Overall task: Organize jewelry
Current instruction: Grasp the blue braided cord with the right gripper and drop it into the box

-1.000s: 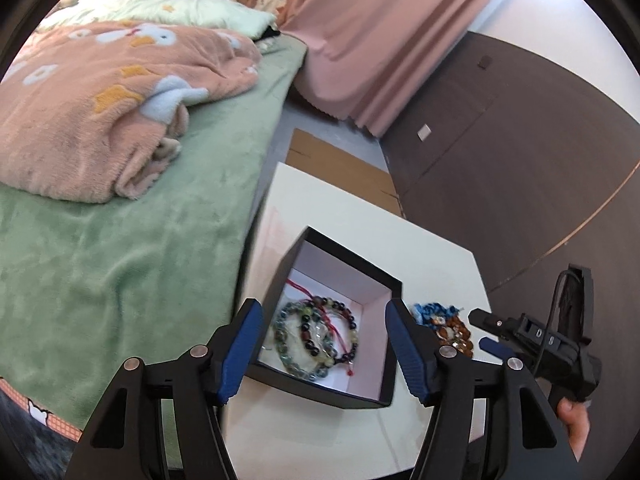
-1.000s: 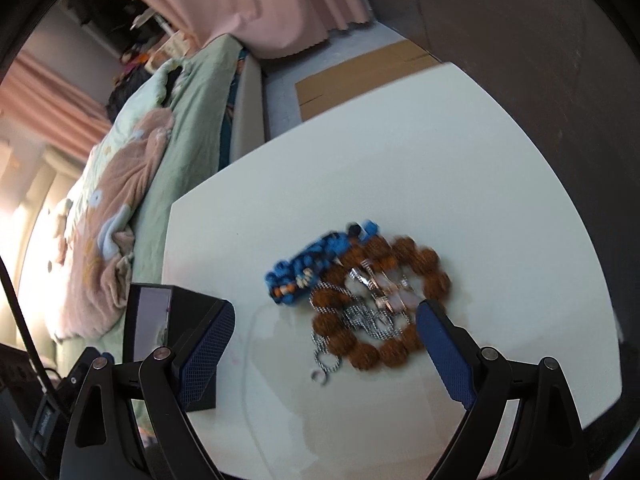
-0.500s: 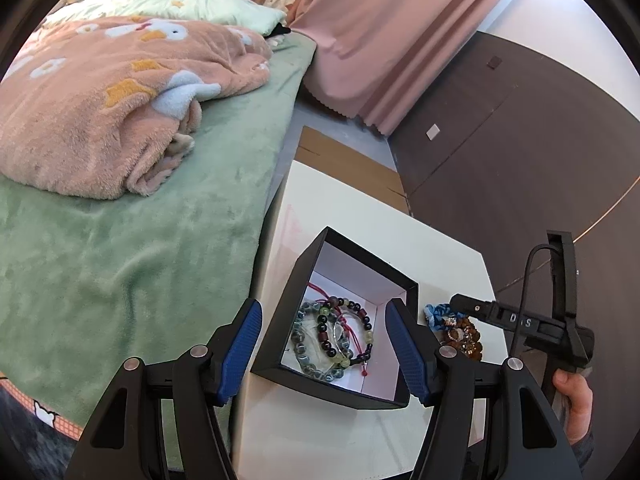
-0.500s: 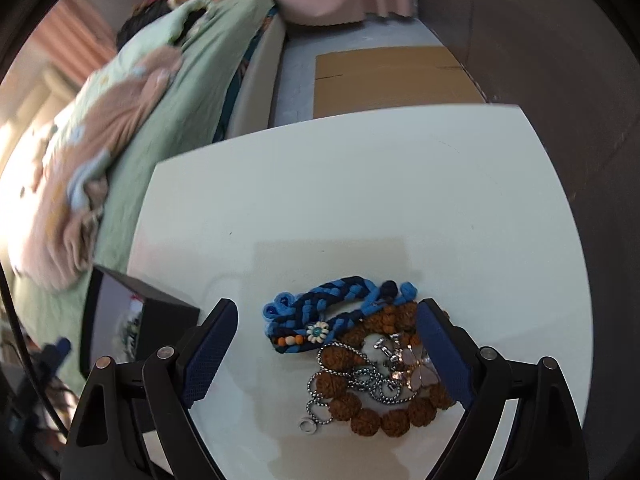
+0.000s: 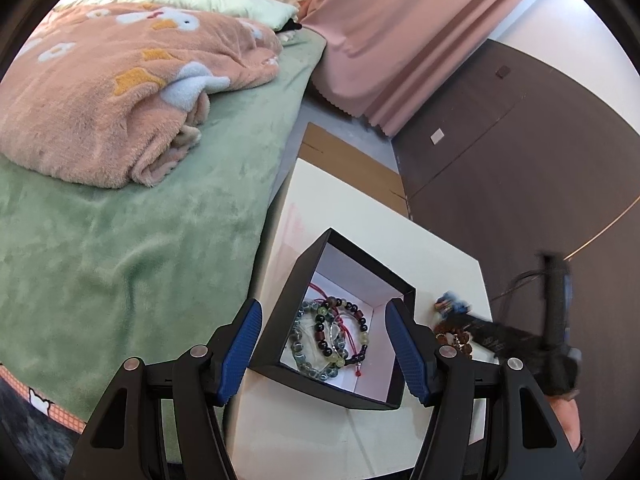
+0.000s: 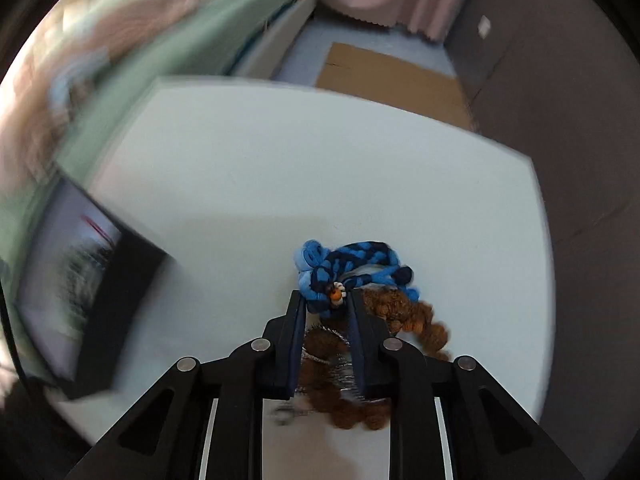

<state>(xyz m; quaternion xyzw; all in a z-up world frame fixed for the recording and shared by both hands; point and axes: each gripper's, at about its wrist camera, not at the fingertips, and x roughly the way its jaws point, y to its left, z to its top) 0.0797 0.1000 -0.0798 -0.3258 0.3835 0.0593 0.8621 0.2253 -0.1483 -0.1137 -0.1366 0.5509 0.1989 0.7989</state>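
1. Right claw (image 6: 326, 312) pointed steeply down at the tabletop (image 6: 280, 168); jaws narrow and closing, with the blue braided bracelet (image 6: 344, 266) caught between the tips and the brown bead bracelet (image 6: 404, 316) and silver chain (image 6: 340, 368) bunched between and under the fingers. Whether the pads gripped the beads and chain too could not be told; view blurred.
2. That pile lay toward the tabletop's right edge, directly at the right claw.
3. Left claw (image 5: 322, 346) hung wide, holding nothing, its fingers straddling the black box (image 5: 296, 280) without visible contact.
4. Box sat near the tabletop's left edge, beside the bed (image 5: 140, 240). Inside: beaded bracelets (image 5: 320, 332) and a red cord (image 5: 348, 328).
5. Key relation: the box lay to the left of the right claw, across bare tabletop. The right hand was the one on the pile; the left was nearer the box. Judged next: lift, carry leftward over the box's near wall.
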